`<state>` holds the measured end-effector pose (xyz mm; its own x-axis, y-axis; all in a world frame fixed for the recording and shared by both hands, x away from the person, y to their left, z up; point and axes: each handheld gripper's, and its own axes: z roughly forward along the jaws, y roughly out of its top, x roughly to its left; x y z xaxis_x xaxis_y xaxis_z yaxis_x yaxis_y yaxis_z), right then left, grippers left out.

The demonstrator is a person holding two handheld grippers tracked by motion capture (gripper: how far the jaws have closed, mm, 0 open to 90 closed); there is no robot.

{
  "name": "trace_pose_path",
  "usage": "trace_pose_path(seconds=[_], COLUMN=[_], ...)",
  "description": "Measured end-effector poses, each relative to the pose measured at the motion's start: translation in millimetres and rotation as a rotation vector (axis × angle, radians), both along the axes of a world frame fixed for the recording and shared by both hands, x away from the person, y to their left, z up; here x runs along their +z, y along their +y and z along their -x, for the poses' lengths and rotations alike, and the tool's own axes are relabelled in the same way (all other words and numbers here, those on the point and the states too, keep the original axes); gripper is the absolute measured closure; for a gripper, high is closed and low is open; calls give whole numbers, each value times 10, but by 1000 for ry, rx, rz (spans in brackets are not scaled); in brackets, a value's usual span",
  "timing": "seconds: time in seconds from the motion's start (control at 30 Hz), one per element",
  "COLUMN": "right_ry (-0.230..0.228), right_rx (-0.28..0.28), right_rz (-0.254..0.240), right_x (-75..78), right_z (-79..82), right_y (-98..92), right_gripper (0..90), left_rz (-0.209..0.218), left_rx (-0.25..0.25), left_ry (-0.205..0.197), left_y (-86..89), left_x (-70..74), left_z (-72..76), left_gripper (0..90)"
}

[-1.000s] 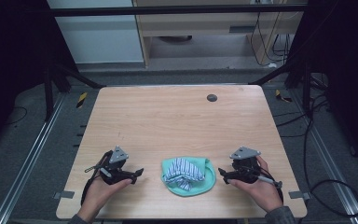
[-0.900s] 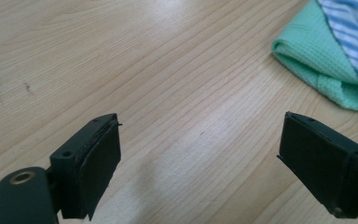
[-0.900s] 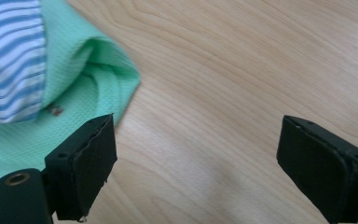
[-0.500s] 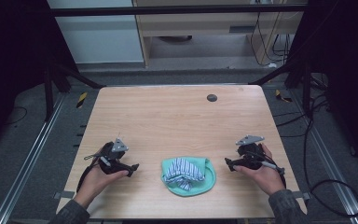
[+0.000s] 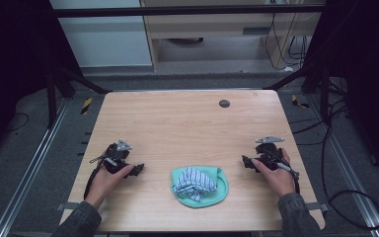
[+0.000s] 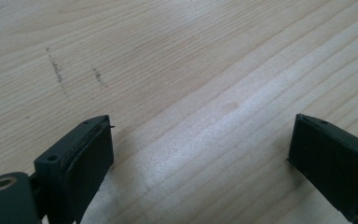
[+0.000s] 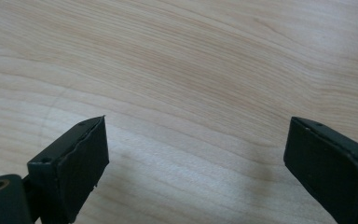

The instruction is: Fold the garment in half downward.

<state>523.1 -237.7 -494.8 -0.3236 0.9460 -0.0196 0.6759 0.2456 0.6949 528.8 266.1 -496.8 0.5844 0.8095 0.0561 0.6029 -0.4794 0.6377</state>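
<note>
A crumpled blue-and-white striped cloth (image 5: 193, 180) lies on a teal round piece (image 5: 217, 193) near the table's front edge; whether that piece is a bowl or fabric I cannot tell. My left gripper (image 5: 138, 170) rests low over the wood to its left, pointing toward it. My right gripper (image 5: 245, 161) does the same on the other side. In the left gripper view the left gripper (image 6: 200, 135) has its jaws wide apart over bare wood. The right gripper view shows the right gripper (image 7: 196, 135) likewise. Both pairs of jaws have just been opening, with nothing between them.
The light wooden table (image 5: 187, 123) has a small dark round disc (image 5: 224, 103) near its far edge. Black frame bars and cables (image 5: 335, 163) flank the table on the floor. Faint pencil marks (image 6: 58, 72) show on the wood.
Both hands have drawn outward and a little farther up the table, away from the striped cloth. The cloth has not moved.
</note>
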Motion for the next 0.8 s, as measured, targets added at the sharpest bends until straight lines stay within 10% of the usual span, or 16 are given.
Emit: trace_pose_path(seconds=[0.8], right_ry=[-34], right_rx=[-142], right_rz=[-27], right_x=[-176], right_z=[18], right_y=[31], right_gripper=[2], left_rz=[83], left_rx=[61], left_ry=[-65], left_y=[43], left_x=[-112], left_z=[-23], left_gripper=[0])
